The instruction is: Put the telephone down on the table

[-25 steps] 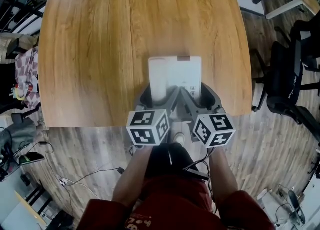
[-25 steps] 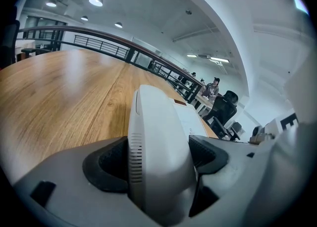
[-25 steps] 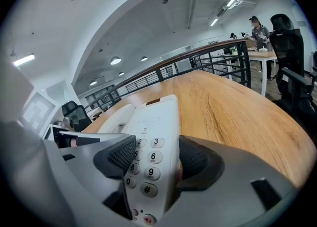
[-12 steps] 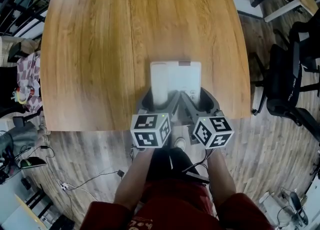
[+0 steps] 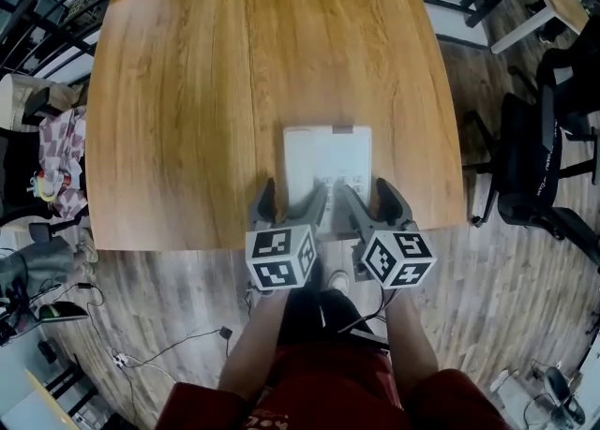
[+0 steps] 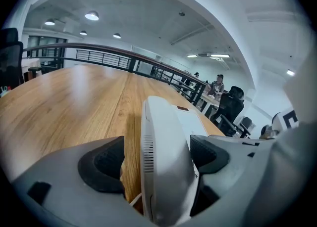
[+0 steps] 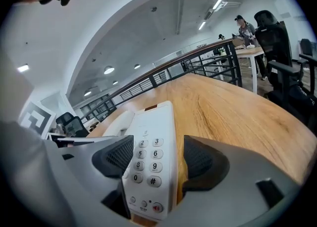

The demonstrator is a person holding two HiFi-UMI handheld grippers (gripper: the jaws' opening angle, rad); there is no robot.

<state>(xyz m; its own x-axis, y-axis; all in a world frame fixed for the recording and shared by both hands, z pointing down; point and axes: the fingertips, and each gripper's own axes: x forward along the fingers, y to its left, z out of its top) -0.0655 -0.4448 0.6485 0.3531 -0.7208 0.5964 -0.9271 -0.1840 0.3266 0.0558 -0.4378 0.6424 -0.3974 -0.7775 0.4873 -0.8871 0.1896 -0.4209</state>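
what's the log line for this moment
phone on table | left hand-held gripper open around handset | right hand-held gripper open around keypad

Object: a white rectangular plastic desk telephone (image 5: pixel 327 158) with handset and keypad.
Handset (image 6: pixel 163 161): seated along the telephone's left side; a slotted grille is seen at its near end.
Keypad (image 7: pixel 147 158): number keys are set in rows on the right half, with small buttons below them.
Pose: laid flat and face up.
Place: on the light wooden counter (image 5: pixel 187 91), close to its near edge and square to it.
Marking: a small brown patch is seen at the far end.
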